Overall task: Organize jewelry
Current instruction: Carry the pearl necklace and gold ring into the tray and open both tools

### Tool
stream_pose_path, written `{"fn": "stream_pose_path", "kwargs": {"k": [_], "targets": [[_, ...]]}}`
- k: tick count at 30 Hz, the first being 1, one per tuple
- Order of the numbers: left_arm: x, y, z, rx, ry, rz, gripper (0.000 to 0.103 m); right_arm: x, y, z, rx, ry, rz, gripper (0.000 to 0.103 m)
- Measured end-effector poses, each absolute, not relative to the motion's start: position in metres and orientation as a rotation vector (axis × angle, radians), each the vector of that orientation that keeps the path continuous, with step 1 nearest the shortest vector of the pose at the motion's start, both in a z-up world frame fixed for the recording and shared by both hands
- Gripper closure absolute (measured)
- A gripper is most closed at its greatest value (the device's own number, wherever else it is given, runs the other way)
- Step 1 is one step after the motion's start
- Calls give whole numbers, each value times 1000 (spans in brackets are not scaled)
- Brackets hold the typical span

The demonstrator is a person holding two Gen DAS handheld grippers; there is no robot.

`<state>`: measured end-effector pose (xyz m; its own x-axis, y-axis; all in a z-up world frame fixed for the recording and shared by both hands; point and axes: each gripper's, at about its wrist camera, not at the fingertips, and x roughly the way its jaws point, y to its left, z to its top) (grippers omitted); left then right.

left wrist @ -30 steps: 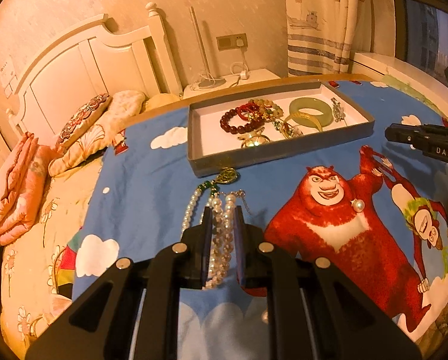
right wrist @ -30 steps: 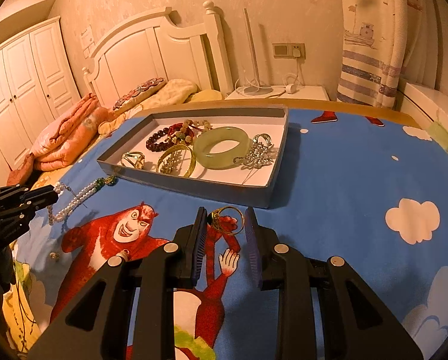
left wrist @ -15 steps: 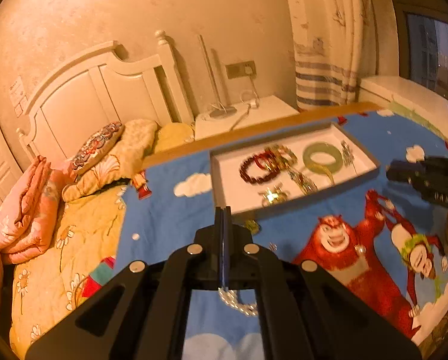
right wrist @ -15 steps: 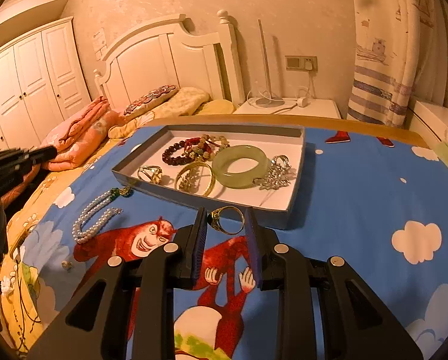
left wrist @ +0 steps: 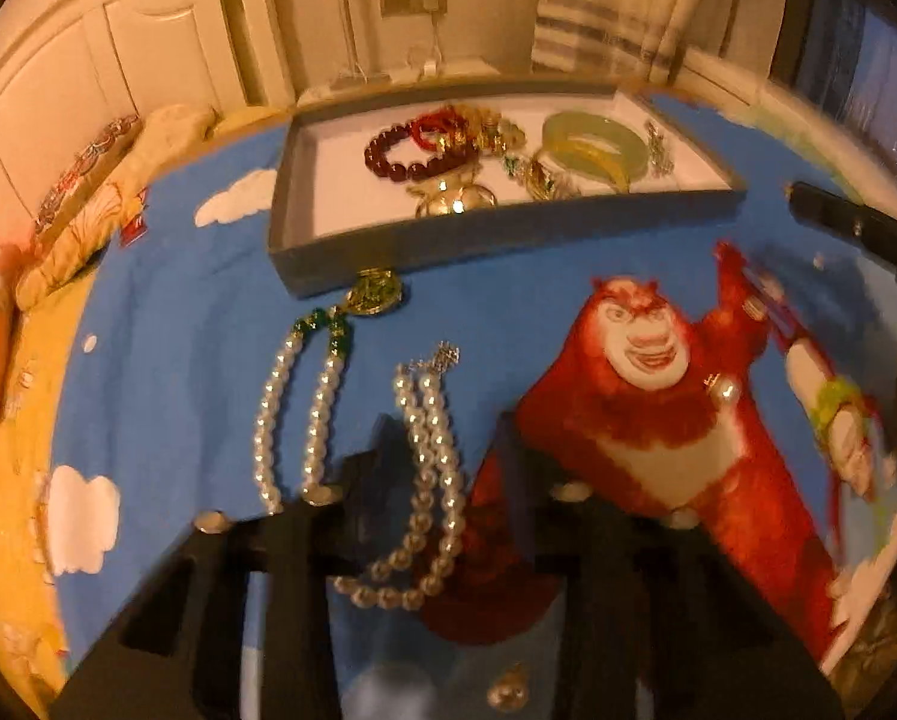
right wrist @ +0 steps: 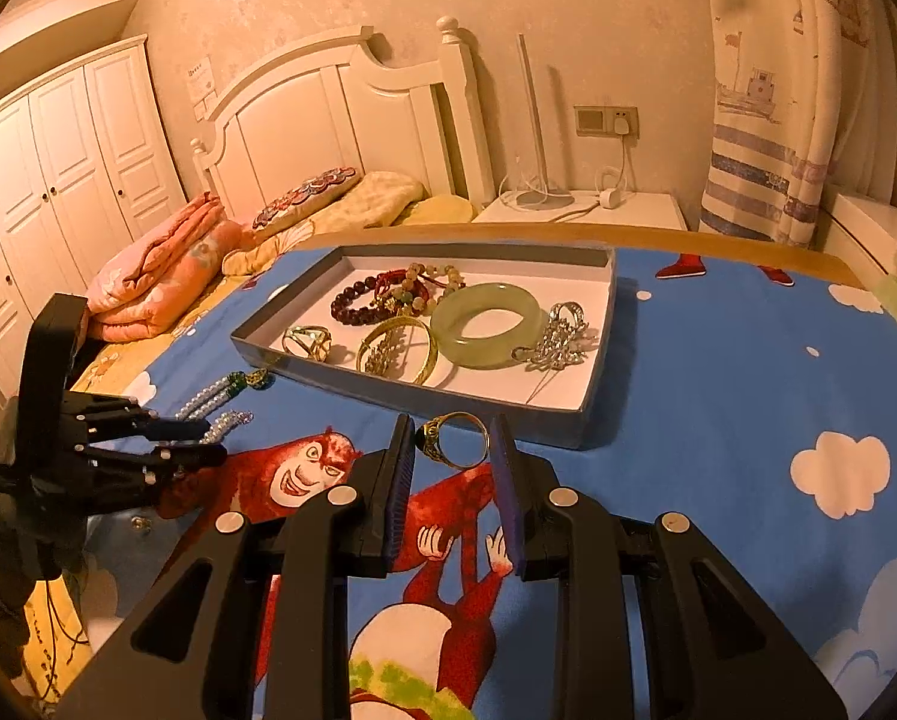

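Note:
A grey tray (left wrist: 496, 237) (right wrist: 466, 405) on the blue bedspread holds a jade bangle (right wrist: 485, 324), a dark red bead bracelet (left wrist: 415, 153), a gold bangle (right wrist: 397, 351) and a silver brooch (right wrist: 553, 342). My left gripper (left wrist: 442, 444) is open, low over a pearl bracelet (left wrist: 433, 468) lying between its fingers. A pearl necklace with a green pendant (left wrist: 313, 384) lies just left of it. My right gripper (right wrist: 452, 441) is shut on a gold ring (right wrist: 452, 439), held just in front of the tray's near wall.
A loose pearl (left wrist: 725, 391) lies on the red bear print, and another small piece (left wrist: 508, 687) sits under my left gripper. Pillows and a folded pink quilt (right wrist: 160, 270) lie by the headboard. A nightstand (right wrist: 586, 213) stands behind the bed.
My left gripper was shut and raised half a second ago; now it is open and has dropped low over the pearl bracelet. My right gripper has kept the ring and drifted slightly.

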<state>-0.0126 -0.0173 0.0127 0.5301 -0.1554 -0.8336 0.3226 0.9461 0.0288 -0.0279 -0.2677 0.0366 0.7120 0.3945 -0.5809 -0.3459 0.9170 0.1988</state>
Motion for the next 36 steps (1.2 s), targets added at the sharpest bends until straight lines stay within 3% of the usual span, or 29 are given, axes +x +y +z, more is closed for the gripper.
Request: {"fn": "stream_pose_path", "kwargs": {"k": [22, 36], "targets": [[-16, -27, 168, 293, 604, -262, 96, -21, -240, 85, 42, 560, 474, 77], [36, -104, 251, 248, 429, -376, 96, 45, -225, 49, 35, 701, 393, 77]]}}
